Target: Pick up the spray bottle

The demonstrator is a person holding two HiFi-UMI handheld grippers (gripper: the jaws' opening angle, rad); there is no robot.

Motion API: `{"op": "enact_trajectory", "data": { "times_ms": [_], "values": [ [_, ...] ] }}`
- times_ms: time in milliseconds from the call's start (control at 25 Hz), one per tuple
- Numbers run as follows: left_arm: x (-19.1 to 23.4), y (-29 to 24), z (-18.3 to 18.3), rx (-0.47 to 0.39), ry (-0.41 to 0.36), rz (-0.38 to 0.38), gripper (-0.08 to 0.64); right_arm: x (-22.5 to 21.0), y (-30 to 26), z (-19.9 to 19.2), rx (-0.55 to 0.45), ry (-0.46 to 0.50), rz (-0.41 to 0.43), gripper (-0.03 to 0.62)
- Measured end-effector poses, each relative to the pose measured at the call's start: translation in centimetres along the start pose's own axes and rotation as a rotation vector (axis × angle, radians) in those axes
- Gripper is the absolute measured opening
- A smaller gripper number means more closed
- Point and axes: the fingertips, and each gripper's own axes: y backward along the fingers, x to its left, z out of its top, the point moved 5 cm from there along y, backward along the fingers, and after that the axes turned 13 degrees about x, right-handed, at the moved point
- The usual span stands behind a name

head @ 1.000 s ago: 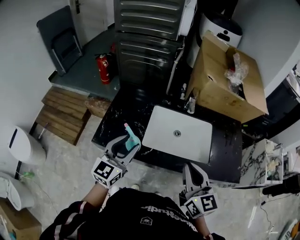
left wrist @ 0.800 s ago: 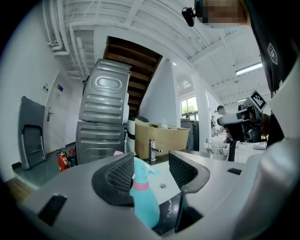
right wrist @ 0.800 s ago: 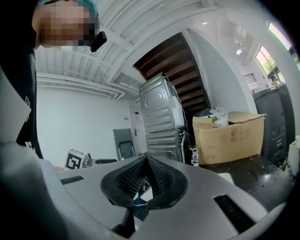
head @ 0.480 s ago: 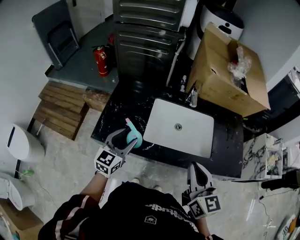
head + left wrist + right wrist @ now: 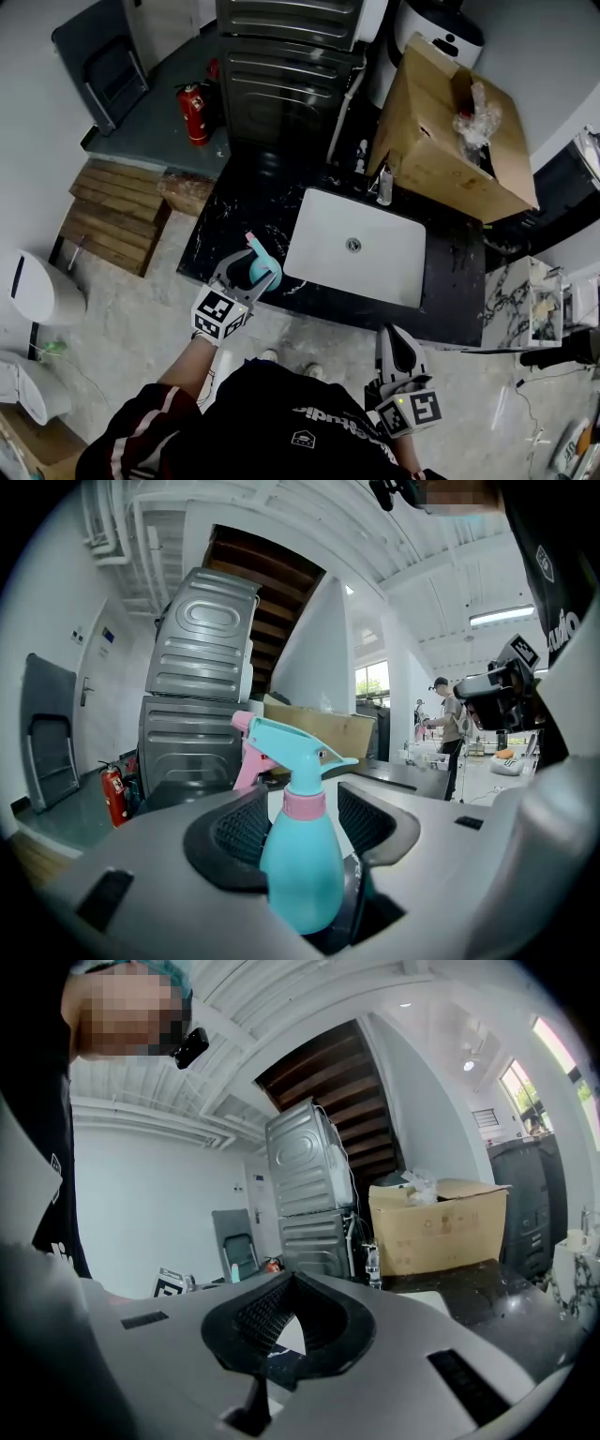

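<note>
A teal spray bottle (image 5: 260,267) with a pink collar and trigger stands upright at the front left edge of the black marble counter (image 5: 234,202). My left gripper (image 5: 256,274) reaches in around it from the front. In the left gripper view the bottle (image 5: 300,855) stands deep between the spread jaws of my left gripper (image 5: 302,797), with a gap showing beside its neck on both sides. My right gripper (image 5: 394,337) hangs in front of the counter's right part, tips together and empty; the right gripper view shows its (image 5: 292,1281) pads meeting.
A white sink (image 5: 356,253) with a faucet (image 5: 383,186) is set in the counter right of the bottle. A cardboard box (image 5: 450,150) sits at the back right, stacked metal appliances (image 5: 281,84) behind, a fire extinguisher (image 5: 194,112) and wooden pallet (image 5: 112,216) at the left.
My left gripper has come down with the bottle to the counter's front edge, and its jaws now stand wider round the bottle. The right gripper has hardly moved.
</note>
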Motion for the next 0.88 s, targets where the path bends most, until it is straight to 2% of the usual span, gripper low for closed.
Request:
{"op": "enact_trajectory", "data": {
  "times_ms": [240, 360, 600, 880],
  "values": [
    [-0.1, -0.4, 0.4, -0.017, 0.012, -0.008, 0.225, -0.3, 0.3, -0.4, 0.015, -0.005, -0.024, 0.037],
    [0.0, -0.5, 0.5, -0.021, 0.017, -0.004, 0.203, 0.1, 0.3, 0.1, -0.019, -0.03, -0.006, 0.037],
    [0.1, -0.5, 1.1, -0.034, 0.02, 0.011, 0.153, -0.6, 0.4, -0.5, 0.014, -0.003, -0.028, 0.037],
    [-0.6, 0.1, 2.8, -0.069, 0.008, 0.009, 0.147, -0.7, 0.6, -0.3, 0.015, 0.008, -0.021, 0.037]
  ]
}}
